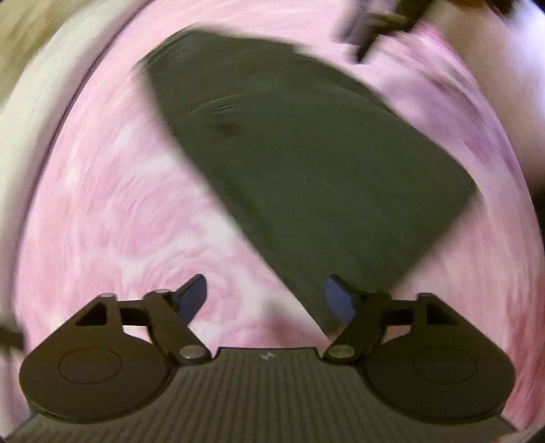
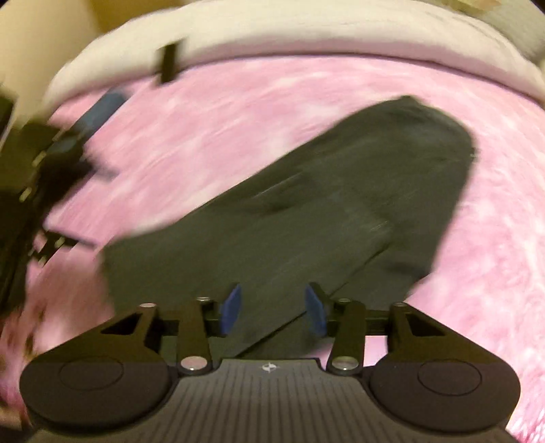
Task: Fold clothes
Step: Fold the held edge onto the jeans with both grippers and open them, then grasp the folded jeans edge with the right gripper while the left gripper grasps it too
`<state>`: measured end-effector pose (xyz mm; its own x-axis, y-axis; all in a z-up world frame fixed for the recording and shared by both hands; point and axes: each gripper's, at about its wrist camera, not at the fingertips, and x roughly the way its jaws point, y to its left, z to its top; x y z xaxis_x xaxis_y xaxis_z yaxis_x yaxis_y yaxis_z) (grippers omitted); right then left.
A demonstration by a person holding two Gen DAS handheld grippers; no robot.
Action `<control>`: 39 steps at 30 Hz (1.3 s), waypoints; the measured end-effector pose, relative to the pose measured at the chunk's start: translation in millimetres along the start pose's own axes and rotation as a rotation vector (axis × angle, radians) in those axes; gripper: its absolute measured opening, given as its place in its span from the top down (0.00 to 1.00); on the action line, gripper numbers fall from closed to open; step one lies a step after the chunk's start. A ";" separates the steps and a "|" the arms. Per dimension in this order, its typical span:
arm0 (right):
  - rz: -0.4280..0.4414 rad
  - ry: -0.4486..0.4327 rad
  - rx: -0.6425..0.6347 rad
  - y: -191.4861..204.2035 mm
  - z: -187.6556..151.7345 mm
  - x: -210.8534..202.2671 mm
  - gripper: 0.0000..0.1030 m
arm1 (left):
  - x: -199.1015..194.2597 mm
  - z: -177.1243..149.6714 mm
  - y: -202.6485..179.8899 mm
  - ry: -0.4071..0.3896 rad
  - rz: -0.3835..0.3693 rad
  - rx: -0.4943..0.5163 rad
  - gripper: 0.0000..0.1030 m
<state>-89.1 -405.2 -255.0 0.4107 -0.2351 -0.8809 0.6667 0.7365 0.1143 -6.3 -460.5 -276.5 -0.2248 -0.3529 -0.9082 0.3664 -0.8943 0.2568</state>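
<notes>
- A dark olive-grey garment (image 1: 306,163) lay folded into a long, flat shape on a pink mottled blanket (image 1: 112,204), running diagonally across the left wrist view.
- In the right wrist view the same garment (image 2: 306,211) showed a layered edge near its lower right, where 1 fold lay over another, and a rounded end pointing up and right.
- Both views were smeared with motion blur, so the cloth's seams and finer details could not be made out.
- The left tongs (image 1: 267,300) stood wide open, holding nothing; 1 blue pad hung over bare blanket and the other over the garment's near corner. Whether that pad touched the cloth could not be told.
- The right tongs (image 2: 272,310) were also open, somewhat narrower, with nothing clamped between the 2 blue pads; they hung directly over the garment's near end.
- The right tongs appeared as a dark blurred shape (image 1: 378,24) at the top of the left wrist view, beyond the garment's far end.
- The left tongs appeared at the left edge of the right wrist view (image 2: 64,146), blurred, apart from the garment and over the blanket.
- A cream-white band of bedding (image 2: 306,37) bordered the blanket's far side.
- The blanket (image 2: 221,129) filled the rest of the surface around the garment.
</notes>
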 end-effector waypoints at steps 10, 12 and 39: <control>-0.227 0.030 -0.552 173.4 -77.4 54.4 0.23 | 56.7 -21.2 -85.1 -0.126 0.202 0.569 0.25; -0.306 0.027 -0.604 180.1 -82.2 68.1 0.23 | 64.4 -22.8 -84.3 -0.143 0.183 0.615 0.35; 0.052 -0.033 -0.466 173.3 -14.9 -124.2 0.83 | -144.5 57.9 -19.9 -0.074 -0.201 0.168 0.93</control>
<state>-33.8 -238.9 -132.6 0.4607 -0.2049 -0.8636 0.2977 0.9523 -0.0671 -33.3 -407.6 -131.3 -0.3458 -0.1777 -0.9213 0.1539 -0.9794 0.1311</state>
